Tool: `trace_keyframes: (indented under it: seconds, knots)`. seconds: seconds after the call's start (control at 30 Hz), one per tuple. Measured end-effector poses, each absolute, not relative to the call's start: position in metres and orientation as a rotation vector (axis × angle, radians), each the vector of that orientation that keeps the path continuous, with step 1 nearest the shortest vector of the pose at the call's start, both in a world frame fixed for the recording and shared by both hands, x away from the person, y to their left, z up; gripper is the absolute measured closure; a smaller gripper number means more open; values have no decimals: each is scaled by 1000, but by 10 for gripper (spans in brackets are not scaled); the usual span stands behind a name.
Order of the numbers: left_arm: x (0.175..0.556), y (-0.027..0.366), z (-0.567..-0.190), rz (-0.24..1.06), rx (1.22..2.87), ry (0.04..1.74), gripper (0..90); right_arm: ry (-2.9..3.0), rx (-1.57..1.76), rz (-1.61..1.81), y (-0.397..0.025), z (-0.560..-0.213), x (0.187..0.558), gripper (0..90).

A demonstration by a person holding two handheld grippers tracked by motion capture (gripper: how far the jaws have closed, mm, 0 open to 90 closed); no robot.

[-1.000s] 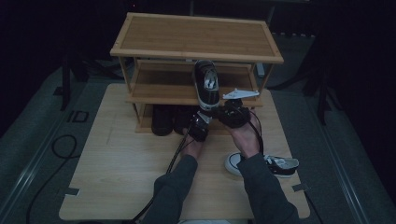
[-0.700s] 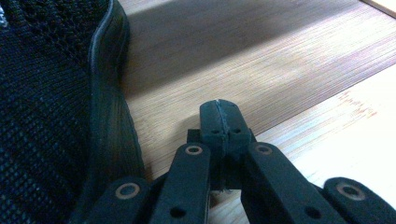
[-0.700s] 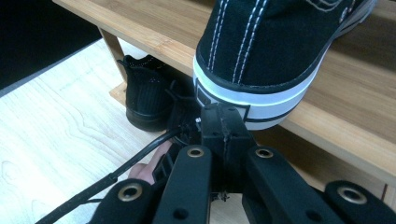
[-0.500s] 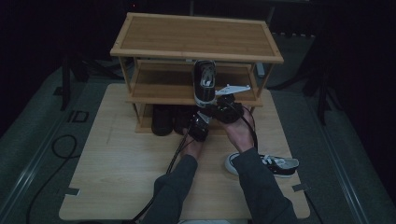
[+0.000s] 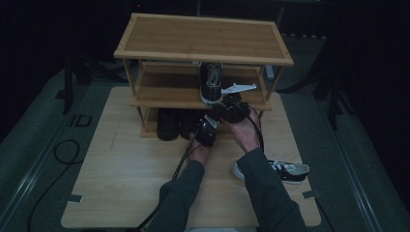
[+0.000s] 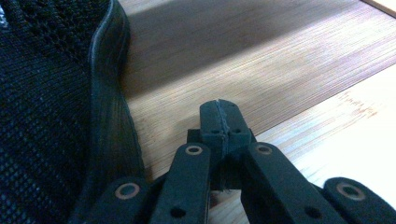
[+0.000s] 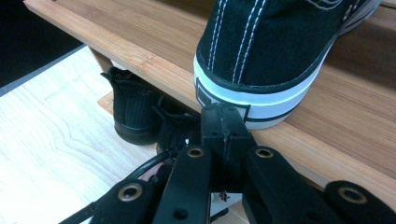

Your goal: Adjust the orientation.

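A black sneaker with a white sole stands on the middle shelf of a wooden shoe rack, heel toward me. My right gripper is shut and empty, its tips touching the heel's white sole. My left gripper is shut and empty, low by the bottom shelf, beside a black mesh shoe. Two black shoes sit on the bottom shelf.
A second black and white sneaker lies on the wooden table at the right, near my right sleeve. Cables trail over the dark floor at left. The rack's top shelf is bare.
The sneaker has slid deeper onto the middle shelf, and my right gripper has moved forward with its heel. The left gripper has stayed near the bottom shelf.
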State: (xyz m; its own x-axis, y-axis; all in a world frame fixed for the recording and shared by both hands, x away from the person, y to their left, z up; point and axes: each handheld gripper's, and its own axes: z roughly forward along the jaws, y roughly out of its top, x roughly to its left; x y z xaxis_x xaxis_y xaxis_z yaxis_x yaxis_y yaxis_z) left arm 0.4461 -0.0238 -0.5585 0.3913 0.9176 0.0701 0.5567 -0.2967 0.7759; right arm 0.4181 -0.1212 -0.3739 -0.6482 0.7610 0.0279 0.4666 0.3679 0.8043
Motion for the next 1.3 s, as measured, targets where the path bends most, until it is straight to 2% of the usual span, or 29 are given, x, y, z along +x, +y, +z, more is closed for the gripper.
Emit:
trace_keyframes:
  seconds: [0.23, 0.83, 1.3]
  knots:
    - [446, -24, -559, 688, 1978, 1259, 900, 2282, 1074, 1179, -124, -375, 415, 900]
    - [446, -24, -559, 688, 1979, 1256, 900, 2263, 1092, 1185, -166, -377, 392, 767]
    - [446, -24, -558, 687, 1980, 1259, 900, 2267, 1102, 1134, -185, -386, 381, 718]
